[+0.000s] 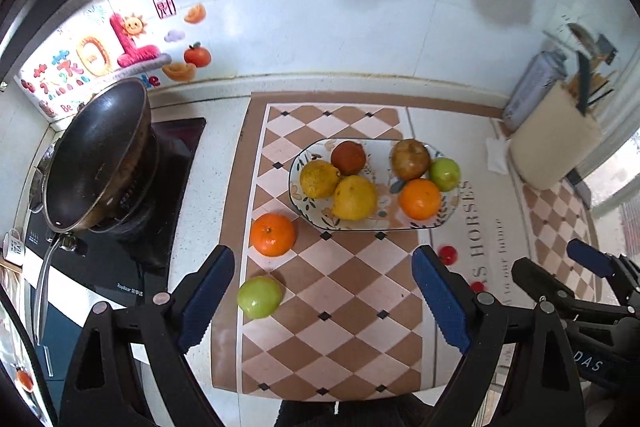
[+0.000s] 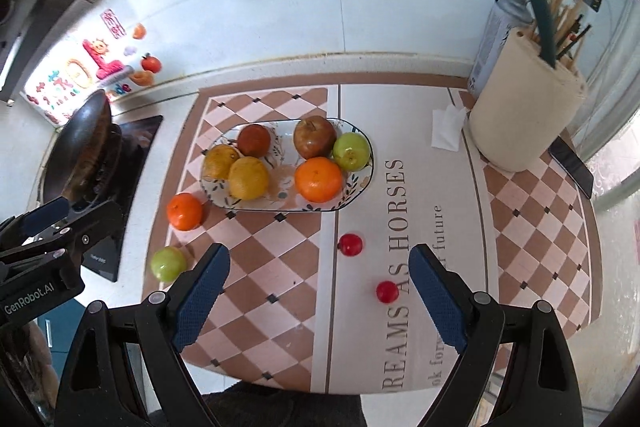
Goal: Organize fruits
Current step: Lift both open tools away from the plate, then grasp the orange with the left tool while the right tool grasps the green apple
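Note:
An oval patterned plate (image 1: 320,223) (image 2: 362,183) on the checkered mat holds several fruits: two yellow ones, a dark red one, a brown apple, an orange and a green apple. A loose orange (image 1: 273,234) (image 2: 184,211) and a loose green apple (image 1: 259,296) (image 2: 168,263) lie left of the plate. Two small red fruits (image 2: 351,244) (image 2: 387,291) lie in front of it. My left gripper (image 1: 322,297) is open and empty above the mat, the green apple by its left finger. My right gripper (image 2: 318,297) is open and empty, the nearer red fruit just inside its right finger.
A black wok (image 1: 94,155) sits on the stove at the left. A cream utensil holder (image 2: 524,115) with a can behind it stands at the right, with a tissue (image 2: 446,129) and a phone (image 2: 572,167) beside it. The tiled wall is behind.

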A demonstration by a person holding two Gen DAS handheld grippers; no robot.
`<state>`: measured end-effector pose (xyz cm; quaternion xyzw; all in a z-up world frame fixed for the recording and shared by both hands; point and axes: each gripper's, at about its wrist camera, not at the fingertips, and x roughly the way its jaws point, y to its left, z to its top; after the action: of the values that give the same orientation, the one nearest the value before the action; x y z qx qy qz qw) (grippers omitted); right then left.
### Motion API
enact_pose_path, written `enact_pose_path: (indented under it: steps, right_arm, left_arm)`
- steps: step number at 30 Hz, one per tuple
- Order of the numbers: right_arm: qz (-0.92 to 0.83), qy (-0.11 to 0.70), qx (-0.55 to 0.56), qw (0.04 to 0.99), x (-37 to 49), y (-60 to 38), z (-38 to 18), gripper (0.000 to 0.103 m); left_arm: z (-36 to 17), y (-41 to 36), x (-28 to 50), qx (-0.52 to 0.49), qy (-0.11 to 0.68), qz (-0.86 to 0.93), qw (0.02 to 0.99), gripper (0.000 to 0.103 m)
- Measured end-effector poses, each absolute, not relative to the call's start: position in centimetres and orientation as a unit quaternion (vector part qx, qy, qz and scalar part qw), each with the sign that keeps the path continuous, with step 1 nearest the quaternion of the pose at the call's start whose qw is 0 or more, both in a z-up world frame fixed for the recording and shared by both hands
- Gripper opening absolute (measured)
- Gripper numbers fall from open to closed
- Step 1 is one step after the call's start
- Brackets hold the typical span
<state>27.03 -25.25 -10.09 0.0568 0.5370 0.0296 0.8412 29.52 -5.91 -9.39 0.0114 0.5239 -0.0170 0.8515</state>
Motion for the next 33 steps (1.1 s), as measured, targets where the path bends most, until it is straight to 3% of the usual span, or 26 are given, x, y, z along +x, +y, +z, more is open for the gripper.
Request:
enact_pose_path:
  steps: [8, 20, 22, 24, 33]
  right_arm:
    - [0.026, 0.511, 0.069, 0.856, 23.4, -26.0, -7.1, 0.093]
    - [0.040, 0.508, 0.085, 0.856, 24.0, -28.4, -7.4, 0.093]
    - [0.050, 0.512, 0.089, 0.853, 24.7, -28.8, -7.7, 0.093]
    - [0.058, 0.513, 0.084, 0.852, 25.4, -28.7, -8.1, 0.093]
    - [0.175, 0.580, 0.058, 0.793, 29.8, -20.2, -15.0, 0.094]
  left_arm:
    - [-6.3, -6.2, 26.1, 0.010, 0.488, -0.019, 0.873, 0.091]
    - [-7.2, -8.1, 25.3, -0.006, 0.498, -0.012, 0.867, 0.091]
    - [-7.8, -8.4, 25.7, -0.005, 0.505, -0.007, 0.863, 0.092]
    - [-8.3, -8.5, 26.1, 0.002, 0.508, 0.005, 0.861, 0.102]
    - [-13.4, -2.5, 27.8, 0.053, 0.525, 0.148, 0.837, 0.102]
